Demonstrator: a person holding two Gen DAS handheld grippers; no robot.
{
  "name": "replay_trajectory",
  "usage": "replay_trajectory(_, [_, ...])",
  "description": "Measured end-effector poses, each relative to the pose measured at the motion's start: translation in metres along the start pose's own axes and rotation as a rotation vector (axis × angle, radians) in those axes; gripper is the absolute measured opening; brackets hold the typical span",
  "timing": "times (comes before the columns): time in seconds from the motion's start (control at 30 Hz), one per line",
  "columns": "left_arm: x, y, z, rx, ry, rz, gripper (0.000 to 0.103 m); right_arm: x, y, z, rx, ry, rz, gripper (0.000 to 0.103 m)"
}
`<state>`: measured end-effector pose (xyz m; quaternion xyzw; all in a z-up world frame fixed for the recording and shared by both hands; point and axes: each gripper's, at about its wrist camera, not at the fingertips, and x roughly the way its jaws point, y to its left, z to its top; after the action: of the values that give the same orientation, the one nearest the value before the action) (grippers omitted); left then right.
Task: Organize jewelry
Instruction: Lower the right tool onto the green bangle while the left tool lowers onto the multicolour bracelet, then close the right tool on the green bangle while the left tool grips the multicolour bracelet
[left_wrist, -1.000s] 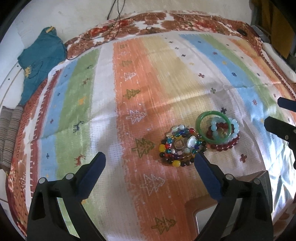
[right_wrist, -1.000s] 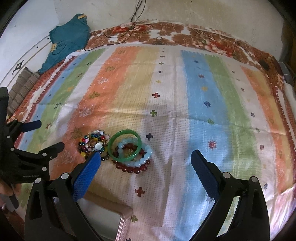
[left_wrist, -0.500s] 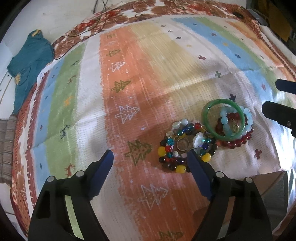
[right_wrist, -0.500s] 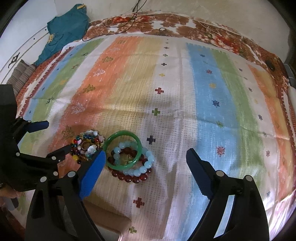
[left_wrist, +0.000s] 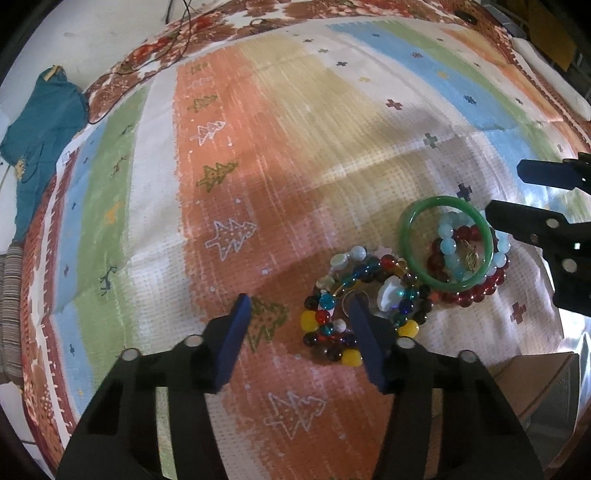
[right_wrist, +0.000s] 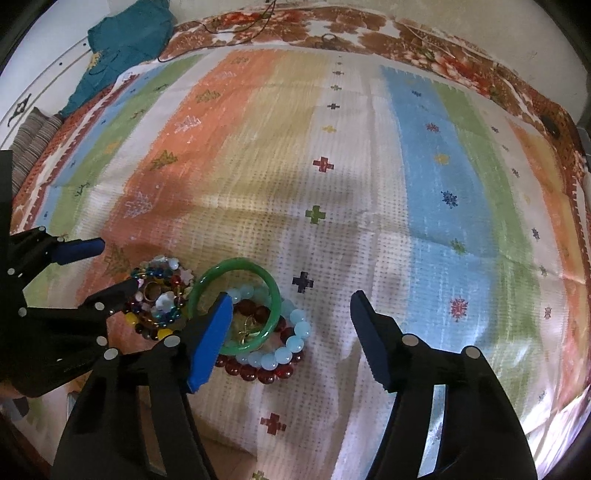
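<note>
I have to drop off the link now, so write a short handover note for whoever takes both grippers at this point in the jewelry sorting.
Left gripper: jaws closing, nothing pinched yet; its right finger is over the mixed bead bracelets, its left over bare cloth.
Right gripper: jaws closing, nothing held; its left finger is over the green bangle.
Things: the green bangle lies on top of the pale blue bead bracelet and the dark red bead bracelet, beside the mixed pile, all on the striped cloth. A box corner shows at the near edge.
Done: nothing sorted so far.
Left: pick up and place every piece.
</note>
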<state>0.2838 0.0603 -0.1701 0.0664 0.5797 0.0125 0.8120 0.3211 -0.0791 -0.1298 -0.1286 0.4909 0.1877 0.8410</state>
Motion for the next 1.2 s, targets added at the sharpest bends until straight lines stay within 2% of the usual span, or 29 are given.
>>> replay_trajectory(0.1, [0.004,0.001,0.0,0.0,0.012,-0.001,0.046,0.007,0.002,0.001,-0.016,0.012,-0.031,0.059])
replay_trajectory(0.27, [0.009,0.0,-0.001,0.011,0.022,-0.008,0.043,0.015,0.001,0.003,-0.015,0.031,-0.032,0.049])
replay_trajectory(0.37, [0.01,-0.002,0.0,0.02,0.025,-0.014,0.035,0.02,0.003,0.003,-0.017,0.043,-0.032,0.044])
replay_trajectory(0.43, [0.01,-0.005,0.002,0.031,0.024,-0.016,0.026,0.024,0.003,0.003,-0.017,0.052,-0.037,0.038])
replay_trajectory(0.67, [0.011,-0.012,0.004,0.053,0.025,-0.02,0.011,0.031,0.004,0.004,-0.016,0.071,-0.017,0.023])
replay_trajectory(0.87, [0.011,-0.013,0.002,0.056,0.017,-0.015,0.009,0.034,0.007,0.005,-0.027,0.072,0.005,0.01])
replay_trajectory(1.2, [0.0,-0.011,0.001,0.048,-0.001,-0.008,0.009,0.029,0.008,0.003,-0.033,0.052,-0.002,0.008])
